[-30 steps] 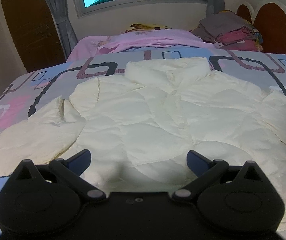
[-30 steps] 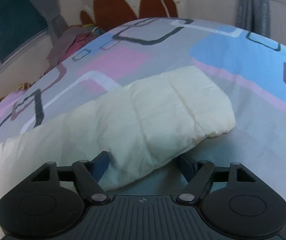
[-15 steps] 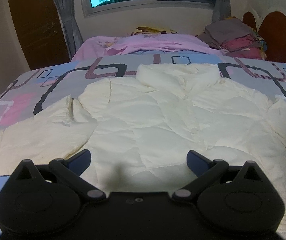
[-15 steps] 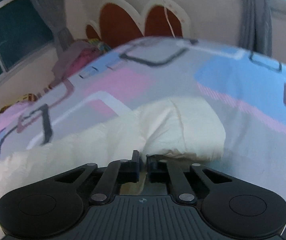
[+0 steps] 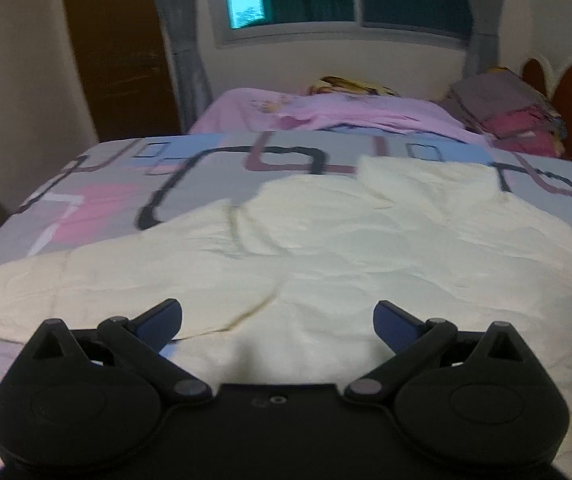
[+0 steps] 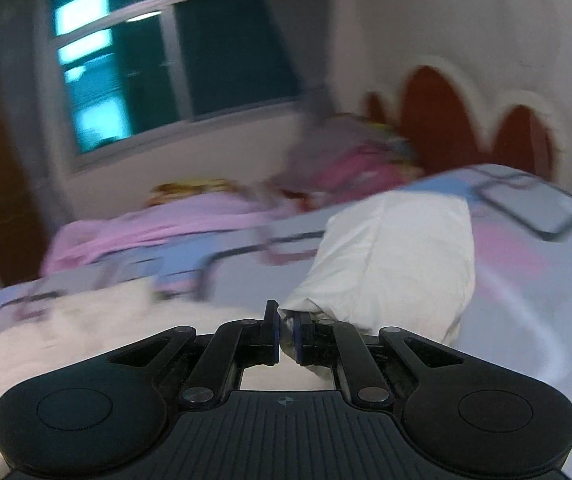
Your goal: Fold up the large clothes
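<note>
My left tongs (image 5: 277,320) are matt black plastic with dull metal pivot pins and smooth blue pads (image 5: 160,320). The jacket (image 5: 346,248) is soft cream quilted cloth, puffy and creased, with a faint sheen. The bedsheet (image 5: 126,184) looks like smooth printed cotton. Behind it I see a dark, slightly glossy wooden door (image 5: 122,48). My right tongs (image 6: 285,334) have a ribbed matt plastic body.
</note>
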Available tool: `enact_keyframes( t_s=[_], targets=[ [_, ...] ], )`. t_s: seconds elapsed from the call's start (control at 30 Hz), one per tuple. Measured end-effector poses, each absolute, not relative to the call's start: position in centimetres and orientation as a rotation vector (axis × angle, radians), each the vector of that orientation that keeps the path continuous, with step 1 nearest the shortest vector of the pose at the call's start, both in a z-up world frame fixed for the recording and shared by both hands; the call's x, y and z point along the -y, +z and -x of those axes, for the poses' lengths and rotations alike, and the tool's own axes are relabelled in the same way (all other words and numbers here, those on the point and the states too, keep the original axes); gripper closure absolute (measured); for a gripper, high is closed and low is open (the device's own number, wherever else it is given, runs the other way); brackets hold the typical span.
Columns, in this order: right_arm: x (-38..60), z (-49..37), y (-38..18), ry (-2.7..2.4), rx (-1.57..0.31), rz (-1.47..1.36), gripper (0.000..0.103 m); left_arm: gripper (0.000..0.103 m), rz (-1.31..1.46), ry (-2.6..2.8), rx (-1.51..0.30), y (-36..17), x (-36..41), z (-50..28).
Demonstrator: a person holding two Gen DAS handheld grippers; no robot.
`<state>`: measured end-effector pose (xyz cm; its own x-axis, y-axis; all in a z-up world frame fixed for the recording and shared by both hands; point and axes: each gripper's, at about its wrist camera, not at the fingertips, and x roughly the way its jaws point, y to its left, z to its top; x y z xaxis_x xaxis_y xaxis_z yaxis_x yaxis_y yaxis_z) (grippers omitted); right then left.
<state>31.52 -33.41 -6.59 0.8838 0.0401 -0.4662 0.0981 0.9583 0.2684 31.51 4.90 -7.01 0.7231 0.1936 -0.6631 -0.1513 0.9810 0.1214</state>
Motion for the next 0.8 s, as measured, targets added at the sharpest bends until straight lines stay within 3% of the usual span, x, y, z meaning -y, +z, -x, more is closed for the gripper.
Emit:
enact_keyframes(
  t_s=[0.27, 0.5, 0.57, 0.63, 0.8],
  targets=[
    [20.2, -33.6, -9.1, 0.231, -0.602, -0.29, 0.097, 0.001, -0.02, 0.252, -0.739, -6.4, -8.8, -30.5],
    [15.4, -35.4, -12.5, 0.305, -0.729, -0.263, 0.096, 0.001, 0.002, 0.227, -0.749, -6.4, -9.6, -30.5],
    [15.3, -35.6, -12.7, 0.321, -0.752, -0.267, 0.083, 0.001, 0.018, 0.202, -0.754, -6.6, -9.4, -30.9],
    [15.8, -35.0, -12.4, 0.316, -0.737, -0.269, 0.033, 0.001, 0.034, 0.175, -0.764, -6.8, -9.0, -31.3],
    [17.5, -33.5, -10.9, 0.302, -0.695, -0.245, 0.03, 0.001, 0.094, 0.06, -0.824, -8.1, -6.9, -33.1]
  ],
)
